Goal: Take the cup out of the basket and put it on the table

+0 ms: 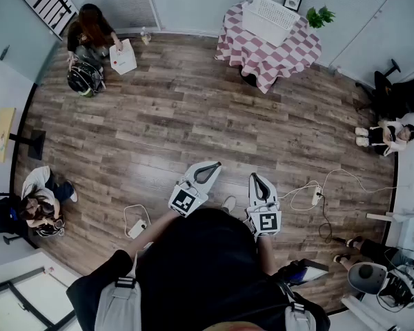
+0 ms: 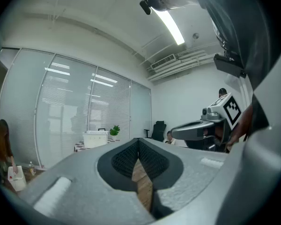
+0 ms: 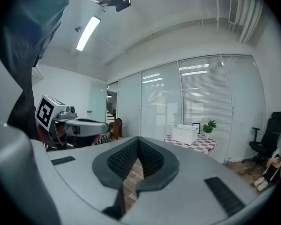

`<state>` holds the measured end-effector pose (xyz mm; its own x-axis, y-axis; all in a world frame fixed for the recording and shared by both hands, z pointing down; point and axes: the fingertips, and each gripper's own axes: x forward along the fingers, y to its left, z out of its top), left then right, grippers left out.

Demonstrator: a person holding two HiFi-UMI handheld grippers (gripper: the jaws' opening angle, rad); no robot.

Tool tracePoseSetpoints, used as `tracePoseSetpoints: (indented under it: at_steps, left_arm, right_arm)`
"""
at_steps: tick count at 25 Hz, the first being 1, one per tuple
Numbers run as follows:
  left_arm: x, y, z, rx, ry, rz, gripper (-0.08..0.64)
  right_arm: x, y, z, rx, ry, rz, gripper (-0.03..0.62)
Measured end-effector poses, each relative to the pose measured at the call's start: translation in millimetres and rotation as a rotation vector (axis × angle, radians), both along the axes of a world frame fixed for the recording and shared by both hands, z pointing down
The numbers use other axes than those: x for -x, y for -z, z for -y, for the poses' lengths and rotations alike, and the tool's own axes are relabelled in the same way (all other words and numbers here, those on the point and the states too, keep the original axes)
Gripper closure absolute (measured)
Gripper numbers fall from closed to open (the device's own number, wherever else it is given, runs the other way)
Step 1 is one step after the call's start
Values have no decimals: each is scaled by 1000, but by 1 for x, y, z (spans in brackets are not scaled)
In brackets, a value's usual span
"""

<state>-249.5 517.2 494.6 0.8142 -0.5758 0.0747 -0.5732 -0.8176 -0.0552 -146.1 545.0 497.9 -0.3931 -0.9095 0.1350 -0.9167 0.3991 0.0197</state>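
A white basket (image 1: pixel 269 18) stands on a round table with a red-and-white checked cloth (image 1: pixel 262 57) at the far side of the room. It also shows small in the left gripper view as the basket (image 2: pixel 95 138) and in the right gripper view as the basket (image 3: pixel 184 134). No cup shows in any view. My left gripper (image 1: pixel 208 168) and right gripper (image 1: pixel 255 179) are held side by side in front of my body, far from the table. Both point level toward it. The left gripper (image 2: pixel 138 142) has its jaw tips together with nothing between them, and so does the right gripper (image 3: pixel 138 139).
Wooden floor lies between me and the table. People sit along the room's edges (image 1: pixel 90 36), (image 1: pixel 38 198), (image 1: pixel 390 135). A cable and power strip (image 1: pixel 316 195) lie on the floor at my right. A potted plant (image 1: pixel 319 16) and a picture frame (image 1: pixel 293 0) stand behind the basket.
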Motion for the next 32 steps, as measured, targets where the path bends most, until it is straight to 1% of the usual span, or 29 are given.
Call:
tracePoseSetpoints:
  at_steps: [2,4,7,11,13,16,19,23,27,32]
  left_arm:
    - [-1,0,1,3,5,-6,554]
    - [-2,2,0,11,14,-30,554]
    - [-7,4,-4,13,14,-45,554]
    - [-13,-1,-9,15,0,-24,554]
    - [-15,-4,-13,10,-11,-3,554]
    - [-20,-2,-14,10,-11,0,554]
    - [-26,-2,-17,-1,-19,28,554]
    - [-31,-3,-21,6,-9,17,554]
    - [-35,-7,-21,4,-8,49,554]
    - [-42,-8,-22,15,4,50,554]
  right_arm:
    - [-1,2,0,-19,1,1,583]
    - [-3,4,-2,-30,2,0,583]
    - [-7,4,-5,-30,-4,-3,583]
    - [-16,-1,-8,-17,-29,4,583]
    - [-19,-4,-11,-15,-33,12,583]
    - [-24,-6,-13,-12,-39,24,583]
    - [-29,-8,-14,-15,-39,30,583]
    - [-34,-12,-16,-11,-39,37,583]
    - [-40,-17,-15,0,-43,50,583]
    - [-48,-22,-13,9,-38,61,583]
